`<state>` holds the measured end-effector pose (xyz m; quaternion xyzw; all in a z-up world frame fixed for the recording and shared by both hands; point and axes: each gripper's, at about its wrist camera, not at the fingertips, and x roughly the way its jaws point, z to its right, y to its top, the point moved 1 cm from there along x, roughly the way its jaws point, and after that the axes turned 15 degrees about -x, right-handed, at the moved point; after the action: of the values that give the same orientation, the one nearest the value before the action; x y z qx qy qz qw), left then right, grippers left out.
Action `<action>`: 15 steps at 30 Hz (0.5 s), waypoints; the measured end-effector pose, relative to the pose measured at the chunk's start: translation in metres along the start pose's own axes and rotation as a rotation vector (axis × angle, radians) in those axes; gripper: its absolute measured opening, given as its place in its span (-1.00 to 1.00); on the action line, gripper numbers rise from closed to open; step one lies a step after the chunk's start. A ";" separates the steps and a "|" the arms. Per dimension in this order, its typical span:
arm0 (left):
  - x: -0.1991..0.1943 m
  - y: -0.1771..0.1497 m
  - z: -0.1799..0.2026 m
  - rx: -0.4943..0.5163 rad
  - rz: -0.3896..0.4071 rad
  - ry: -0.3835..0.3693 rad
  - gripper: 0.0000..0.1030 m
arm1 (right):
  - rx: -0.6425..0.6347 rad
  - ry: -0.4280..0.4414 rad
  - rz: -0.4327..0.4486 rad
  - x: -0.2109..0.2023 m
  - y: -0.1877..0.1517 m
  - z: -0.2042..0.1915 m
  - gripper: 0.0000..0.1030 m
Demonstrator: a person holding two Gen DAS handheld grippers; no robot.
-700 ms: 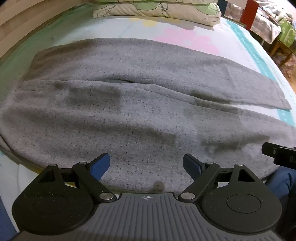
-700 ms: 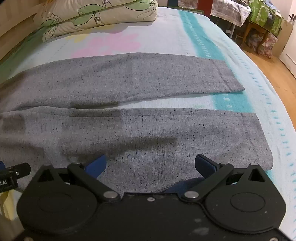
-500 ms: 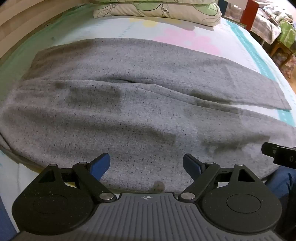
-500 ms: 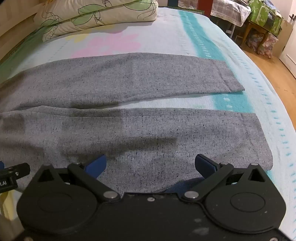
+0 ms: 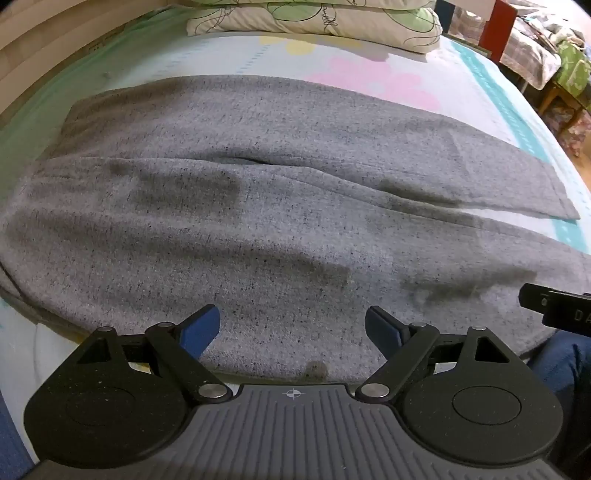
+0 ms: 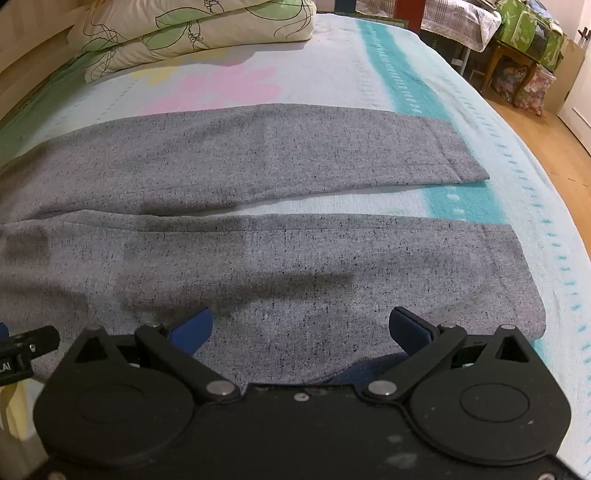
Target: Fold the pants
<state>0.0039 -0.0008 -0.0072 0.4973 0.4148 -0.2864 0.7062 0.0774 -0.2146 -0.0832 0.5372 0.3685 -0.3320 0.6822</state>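
Cut off and hidden parts

Pants (image 5: 280,206) ran past the left wrist view's right edge; near hem hidden behind right gripper (image 6: 301,332); pillows (image 5: 314,18) cropped at top.

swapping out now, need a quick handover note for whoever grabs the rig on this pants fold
Left gripper: jaws open, holding nothing, above the near edge of the gray pants toward the waist end.
Right gripper: jaws open, holding nothing, above the near leg.
The pants lie flat on the bed, legs apart, far leg toward the pillows.
Done: nothing folded.
Left: every fold.
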 end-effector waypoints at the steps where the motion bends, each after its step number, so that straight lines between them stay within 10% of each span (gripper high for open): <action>1: 0.000 0.000 0.000 0.000 0.000 0.000 0.67 | 0.000 0.000 0.000 0.000 0.000 0.000 1.00; 15: 0.000 -0.002 0.001 0.001 -0.005 -0.006 0.67 | 0.000 0.000 -0.001 0.000 0.001 0.000 1.00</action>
<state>0.0026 -0.0024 -0.0084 0.4959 0.4138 -0.2898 0.7062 0.0781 -0.2142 -0.0831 0.5371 0.3689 -0.3324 0.6818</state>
